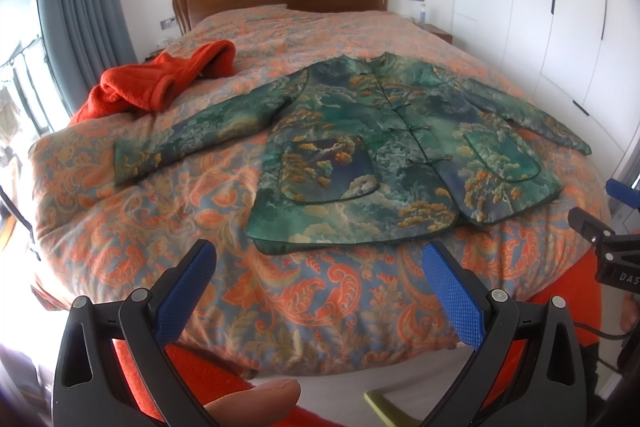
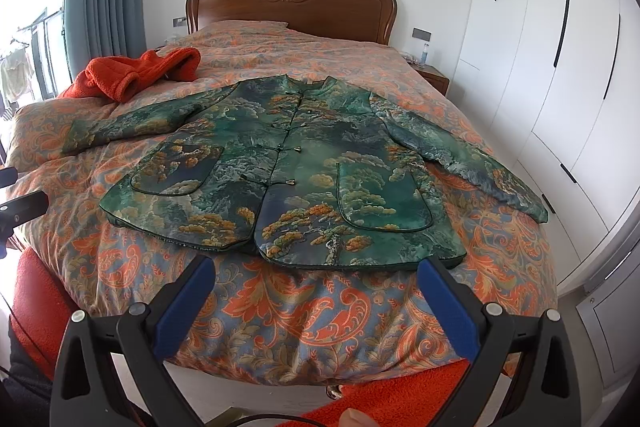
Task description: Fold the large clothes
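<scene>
Now, with both the left tool and right tool spread and empty, bring each to a sleeve cuff of the jacket on the bed, pinching only one layer.

Only legible lettering: white capitals "DAS", cut off by the frame edge, on a black clamp-like part at the right edge of the left wrist view. Nothing else readable.
</scene>
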Motion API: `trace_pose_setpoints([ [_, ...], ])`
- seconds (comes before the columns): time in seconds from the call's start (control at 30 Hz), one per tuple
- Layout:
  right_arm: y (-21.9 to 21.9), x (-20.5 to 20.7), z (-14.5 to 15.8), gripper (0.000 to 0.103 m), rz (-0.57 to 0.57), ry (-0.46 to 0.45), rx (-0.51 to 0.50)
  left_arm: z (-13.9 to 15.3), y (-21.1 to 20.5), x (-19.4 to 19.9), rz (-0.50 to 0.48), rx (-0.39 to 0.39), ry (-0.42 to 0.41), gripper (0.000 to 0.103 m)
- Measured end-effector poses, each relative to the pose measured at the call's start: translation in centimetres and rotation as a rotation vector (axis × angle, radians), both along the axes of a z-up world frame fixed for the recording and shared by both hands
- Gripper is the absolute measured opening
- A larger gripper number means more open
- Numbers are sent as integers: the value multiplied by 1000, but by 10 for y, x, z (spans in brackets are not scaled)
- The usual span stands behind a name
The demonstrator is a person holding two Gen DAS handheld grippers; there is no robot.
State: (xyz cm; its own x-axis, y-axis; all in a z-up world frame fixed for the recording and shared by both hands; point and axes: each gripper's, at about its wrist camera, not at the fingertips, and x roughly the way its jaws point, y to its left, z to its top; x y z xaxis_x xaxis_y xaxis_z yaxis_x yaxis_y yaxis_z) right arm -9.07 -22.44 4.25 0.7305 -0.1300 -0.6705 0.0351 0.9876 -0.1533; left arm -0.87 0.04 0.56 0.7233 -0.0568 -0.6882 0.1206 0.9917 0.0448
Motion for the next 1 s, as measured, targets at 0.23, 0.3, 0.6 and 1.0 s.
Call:
trace_pose_setpoints([
  [0.23,0,0,0,103,0,0,0,0,0,-1,1,3,-2,103],
  [0.3,0,0,0,103,0,1,0,-1,0,-1,1,2,-1,103],
  [0.6,0,0,0,103,1,1,0,0,0,-1,1,3,-2,103],
  [1.0,1,-1,-2,103,2,2,-1,0,1,-2,2,6,-5,103],
])
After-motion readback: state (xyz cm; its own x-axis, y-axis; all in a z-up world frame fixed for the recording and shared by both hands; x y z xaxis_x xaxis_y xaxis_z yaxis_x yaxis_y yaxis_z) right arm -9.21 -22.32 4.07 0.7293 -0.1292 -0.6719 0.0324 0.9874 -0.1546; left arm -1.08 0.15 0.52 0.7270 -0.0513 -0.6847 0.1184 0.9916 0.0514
